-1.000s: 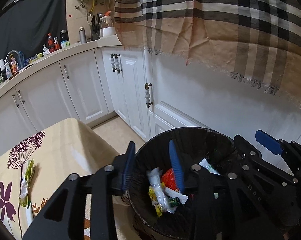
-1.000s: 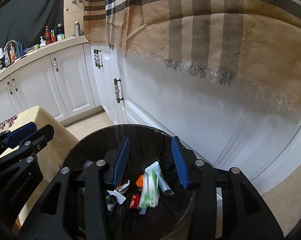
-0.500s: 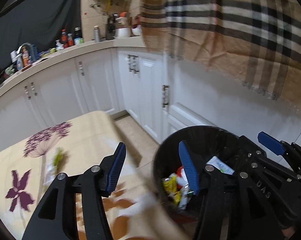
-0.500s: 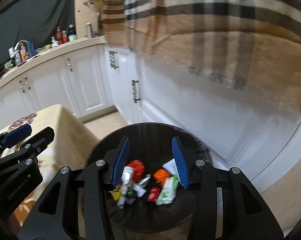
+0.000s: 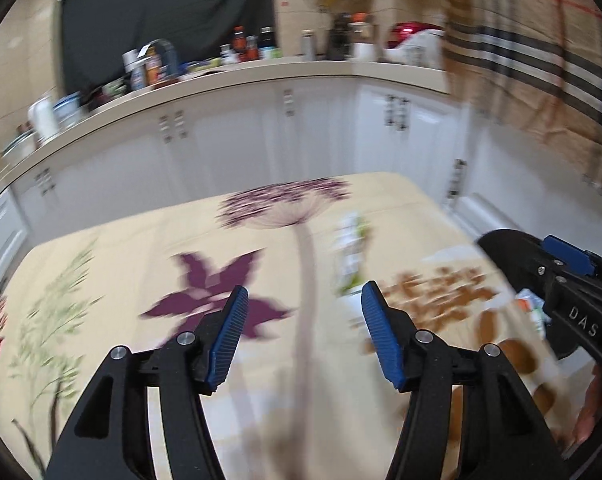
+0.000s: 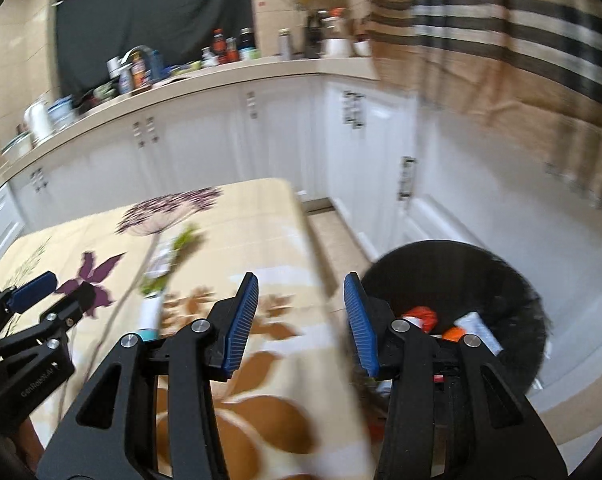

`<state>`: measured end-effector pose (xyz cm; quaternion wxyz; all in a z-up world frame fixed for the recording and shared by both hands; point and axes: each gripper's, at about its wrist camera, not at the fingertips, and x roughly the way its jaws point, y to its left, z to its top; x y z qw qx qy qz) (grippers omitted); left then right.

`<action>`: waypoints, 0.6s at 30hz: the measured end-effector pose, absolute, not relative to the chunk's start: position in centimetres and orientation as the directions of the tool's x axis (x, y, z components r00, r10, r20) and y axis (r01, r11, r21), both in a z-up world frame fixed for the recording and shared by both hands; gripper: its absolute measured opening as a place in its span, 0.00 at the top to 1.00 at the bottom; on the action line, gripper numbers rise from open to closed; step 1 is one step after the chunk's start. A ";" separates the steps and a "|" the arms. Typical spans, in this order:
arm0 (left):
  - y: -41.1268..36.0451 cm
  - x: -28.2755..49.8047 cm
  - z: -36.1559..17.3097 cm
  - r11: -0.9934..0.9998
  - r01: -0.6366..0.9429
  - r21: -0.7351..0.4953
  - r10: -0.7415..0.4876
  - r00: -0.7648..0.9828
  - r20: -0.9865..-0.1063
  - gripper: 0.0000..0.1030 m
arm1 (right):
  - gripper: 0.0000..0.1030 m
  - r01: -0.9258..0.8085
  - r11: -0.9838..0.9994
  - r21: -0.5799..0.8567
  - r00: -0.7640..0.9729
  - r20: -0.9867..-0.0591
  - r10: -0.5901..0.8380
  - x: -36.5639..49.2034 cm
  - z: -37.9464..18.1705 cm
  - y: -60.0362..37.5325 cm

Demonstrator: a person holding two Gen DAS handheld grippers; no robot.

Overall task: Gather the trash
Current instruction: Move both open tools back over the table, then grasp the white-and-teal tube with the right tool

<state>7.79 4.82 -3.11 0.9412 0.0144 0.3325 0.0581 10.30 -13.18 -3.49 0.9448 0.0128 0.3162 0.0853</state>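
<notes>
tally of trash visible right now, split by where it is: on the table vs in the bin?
On the table: 1, a green and white wrapper.
In the bin: at least 3 told apart: red piece, orange piece, white tube; the rest is hidden behind the right tool.
Total: at least 4.

The floral tablecloth [image 5: 205, 240] looks like smooth printed fabric; the checked cloth [image 6: 501, 40] is woven with frayed fringe; the cabinet doors [image 6: 205, 140] are glossy white; ribbed blue pads [image 5: 375, 336] look rubbery.
</notes>
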 end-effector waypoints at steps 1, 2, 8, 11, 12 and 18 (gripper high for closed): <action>5.9 7.3 -3.1 0.990 -0.121 0.068 0.137 0.768 -0.625 0.44 | 0.58 -0.171 0.982 0.074 0.779 -0.601 0.181 10.3 -3.6 -12.2; 6.7 6.9 -3.1 0.988 -0.137 0.071 0.151 0.765 -0.626 0.44 | 0.58 -0.184 0.980 0.072 0.774 -0.604 0.190 10.2 -3.6 -11.5; 11.8 4.8 -3.6 0.970 -0.234 0.070 0.223 0.732 -0.643 0.43 | 0.58 -0.271 0.961 0.049 0.727 -0.644 0.237 10.0 -4.5 -6.5; 13.7 3.9 -3.9 0.961 -0.268 0.074 0.251 0.720 -0.647 0.43 | 0.58 -0.304 0.952 0.027 0.702 -0.669 0.243 10.1 -5.0 -4.4; 14.2 3.7 -4.0 0.958 -0.277 0.073 0.257 0.716 -0.649 0.43 | 0.58 -0.312 0.950 0.020 0.694 -0.678 0.242 10.2 -5.2 -3.9; 17.4 2.7 -4.7 0.945 -0.321 0.063 0.279 0.692 -0.666 0.43 | 0.58 -0.341 0.940 -0.009 0.651 -0.724 0.230 10.8 -6.4 -1.8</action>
